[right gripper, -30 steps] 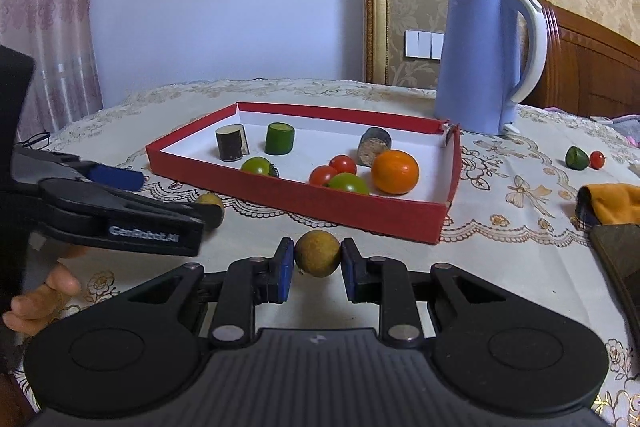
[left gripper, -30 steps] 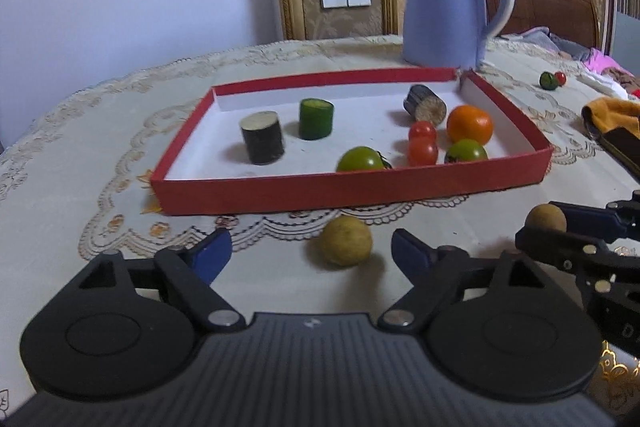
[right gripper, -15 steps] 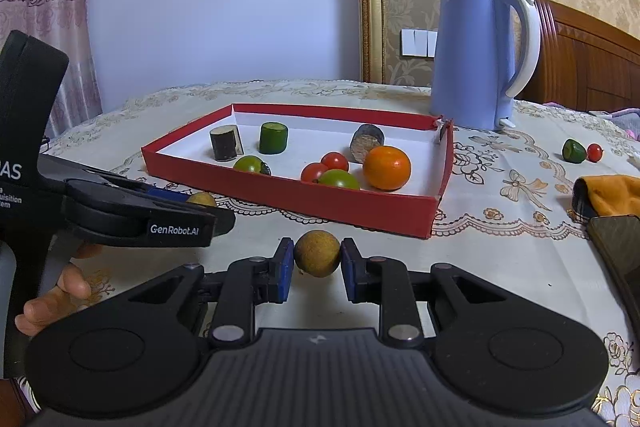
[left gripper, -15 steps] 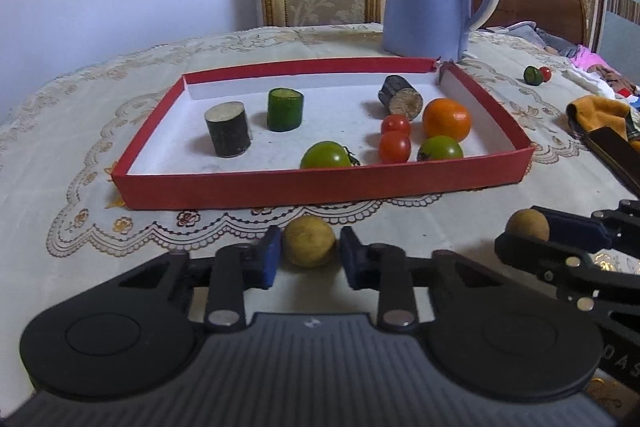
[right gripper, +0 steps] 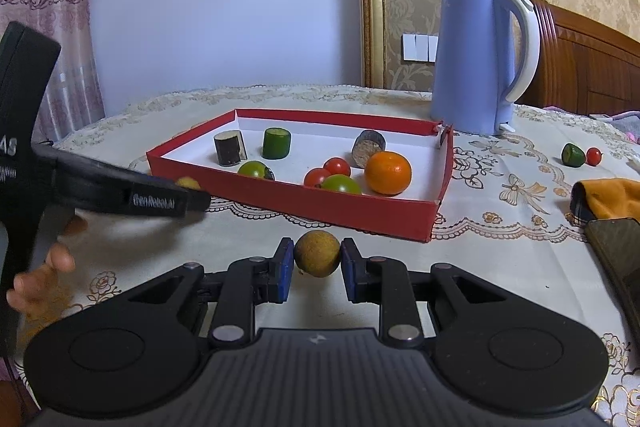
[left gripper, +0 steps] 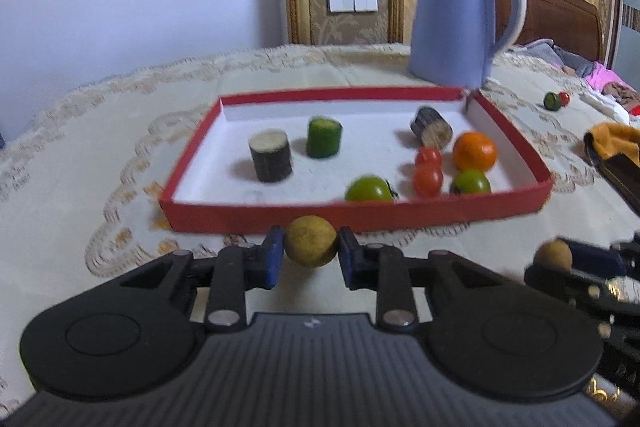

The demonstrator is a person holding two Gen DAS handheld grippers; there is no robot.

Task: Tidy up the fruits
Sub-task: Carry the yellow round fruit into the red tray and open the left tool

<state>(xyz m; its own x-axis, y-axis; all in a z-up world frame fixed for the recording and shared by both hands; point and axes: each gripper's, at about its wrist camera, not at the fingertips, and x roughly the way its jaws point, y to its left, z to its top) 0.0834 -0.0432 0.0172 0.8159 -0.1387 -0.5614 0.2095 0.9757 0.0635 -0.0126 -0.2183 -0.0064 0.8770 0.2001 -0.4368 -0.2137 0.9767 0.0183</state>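
At lower centre, the left gripper [left gripper: 310, 259] pinches a yellowish round fruit [left gripper: 310, 241]; the right gripper [right gripper: 316, 263] likewise clamps a brownish round fruit [right gripper: 317, 253]. Just beyond, mid-frame, sits the red tray [left gripper: 360, 217] holding tomatoes, an orange [left gripper: 475, 151] and cut pieces.

We see two round, tan longans [left gripper: 310, 241] [right gripper: 317, 253], each clamped between blue pads just before a red tray [left gripper: 440, 215] holding an orange [left gripper: 474, 151], tomatoes and cut vegetable pieces.

Red tray wall [left gripper: 360, 217] just ahead.
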